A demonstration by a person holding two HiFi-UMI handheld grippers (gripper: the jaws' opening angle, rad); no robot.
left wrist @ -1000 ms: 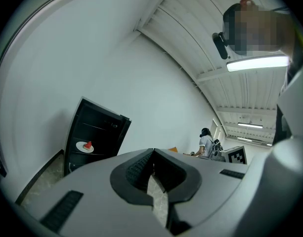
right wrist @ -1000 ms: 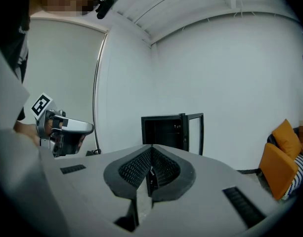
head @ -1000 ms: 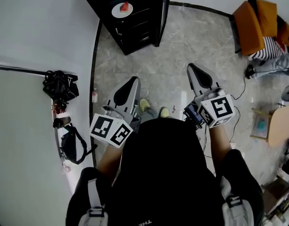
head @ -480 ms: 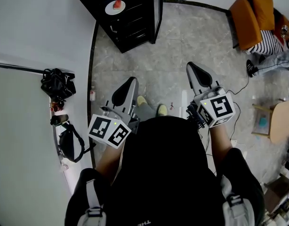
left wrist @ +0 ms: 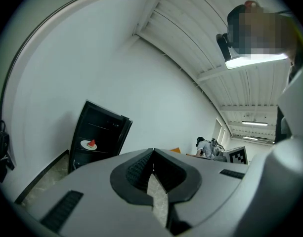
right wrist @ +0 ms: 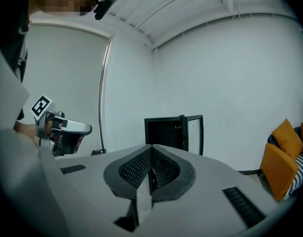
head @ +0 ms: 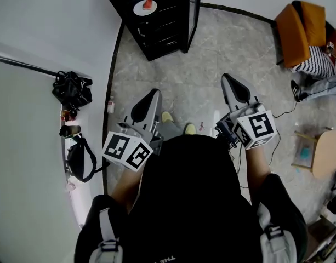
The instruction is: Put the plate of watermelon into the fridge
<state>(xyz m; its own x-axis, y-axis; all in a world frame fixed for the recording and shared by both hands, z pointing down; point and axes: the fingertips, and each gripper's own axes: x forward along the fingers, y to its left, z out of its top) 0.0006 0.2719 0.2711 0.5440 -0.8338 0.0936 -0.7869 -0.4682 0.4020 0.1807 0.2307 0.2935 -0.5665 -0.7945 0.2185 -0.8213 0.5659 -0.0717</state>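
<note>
A white plate [head: 145, 7] with a red watermelon piece [head: 148, 4] rests on a shelf inside the black fridge [head: 162, 32], whose door [head: 193, 15] stands open. In the left gripper view the plate [left wrist: 87, 144] shows small and far off in the fridge [left wrist: 99, 132]. My left gripper [head: 153, 93] is shut with nothing between its jaws, and it is held in front of my body well back from the fridge. My right gripper [head: 228, 79] is likewise shut and empty. The open fridge [right wrist: 167, 132] lies straight ahead in the right gripper view.
Black bags [head: 72, 89] and a strapped bag [head: 77, 158] lie along the left wall. An orange chair [head: 302, 32] and a seated person [head: 321, 75] are at the right, with a cable [head: 283, 111] and a small table [head: 328, 153] nearby. Marble floor [head: 189, 75] stretches between me and the fridge.
The head view swayed left and back. Both grippers stay shut and empty, roughly where they were in front of my body. The plate has not moved on its shelf.
</note>
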